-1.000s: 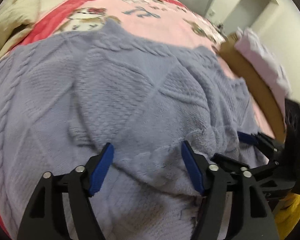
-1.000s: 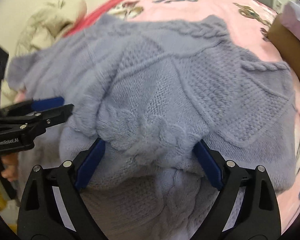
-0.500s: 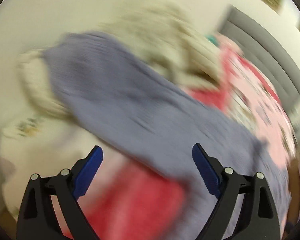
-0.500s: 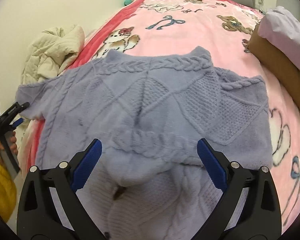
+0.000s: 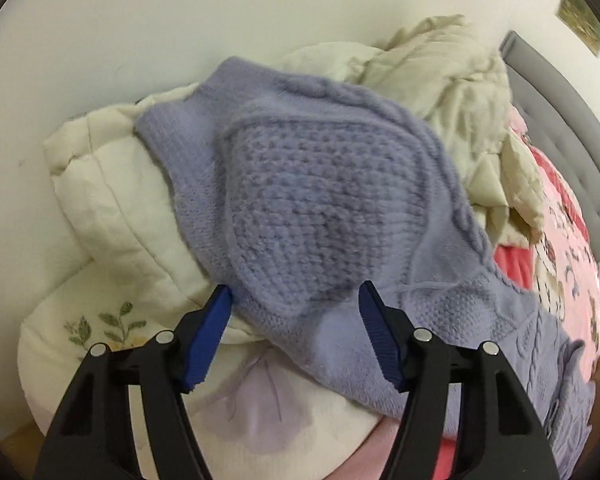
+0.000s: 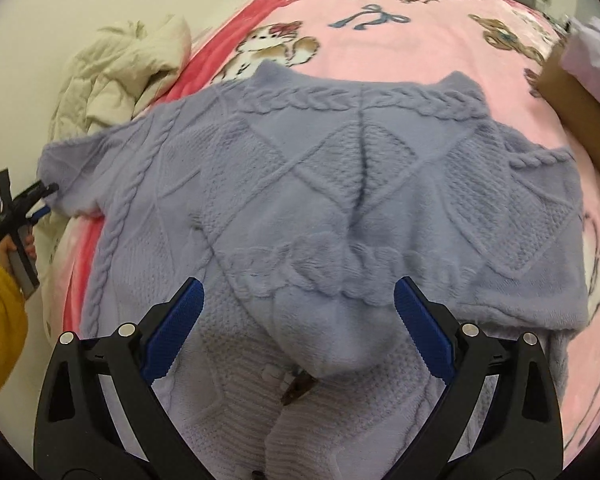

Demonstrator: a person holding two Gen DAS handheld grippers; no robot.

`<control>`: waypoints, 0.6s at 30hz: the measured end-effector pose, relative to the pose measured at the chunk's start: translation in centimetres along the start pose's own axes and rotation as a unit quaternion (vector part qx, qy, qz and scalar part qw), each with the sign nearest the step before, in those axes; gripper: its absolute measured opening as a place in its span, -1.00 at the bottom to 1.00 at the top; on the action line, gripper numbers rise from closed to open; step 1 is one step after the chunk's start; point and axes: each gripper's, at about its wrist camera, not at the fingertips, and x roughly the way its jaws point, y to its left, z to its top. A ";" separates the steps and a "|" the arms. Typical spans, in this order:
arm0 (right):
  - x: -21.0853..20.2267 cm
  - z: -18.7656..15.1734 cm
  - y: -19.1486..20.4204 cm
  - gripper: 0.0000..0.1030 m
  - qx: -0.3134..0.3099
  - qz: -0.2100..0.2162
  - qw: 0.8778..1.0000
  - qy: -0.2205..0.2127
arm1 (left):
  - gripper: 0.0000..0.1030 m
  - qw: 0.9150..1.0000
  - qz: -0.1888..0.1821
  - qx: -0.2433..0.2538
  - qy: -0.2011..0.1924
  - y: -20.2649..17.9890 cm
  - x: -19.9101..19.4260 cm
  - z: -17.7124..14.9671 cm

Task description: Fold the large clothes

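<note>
A lavender cable-knit sweater (image 6: 340, 200) lies spread on a pink bed blanket (image 6: 420, 20), its lower part folded up over the body. Its left sleeve (image 5: 308, 200) drapes over cream bedding at the bed's left edge. My left gripper (image 5: 296, 300) is open, its blue pads either side of the sleeve's lower edge. It also shows in the right wrist view (image 6: 40, 198) at the sleeve cuff. My right gripper (image 6: 296, 296) is open and empty above the folded hem.
A cream duvet (image 5: 440, 80) is piled against the wall (image 5: 140, 20) on the left, with a floral pillow (image 5: 100, 320) below. A brown cardboard box (image 6: 572, 96) with pale cloth stands at the bed's right. A grey headboard (image 5: 560, 120) is at the far end.
My left gripper swung away from the sweater's body to the left sleeve and narrowed its opening. My right gripper let go of the folded hem and drew back a little.
</note>
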 end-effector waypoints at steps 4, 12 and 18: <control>0.2 0.3 0.4 0.78 -0.009 0.006 1.000 0.002 | 0.27 0.999 -0.001 -0.047 -0.004 1.4 0.1 -0.4; 0.0 0.3 -0.6 0.78 0.002 0.008 1.000 0.002 | -0.41 0.998 0.008 -0.067 -0.009 1.6 -0.6 0.3; -1.0 0.0 -1.8 0.78 0.021 0.009 1.000 -0.002 | -0.75 0.996 -0.033 -0.051 -0.059 -1.9 -4.3 0.8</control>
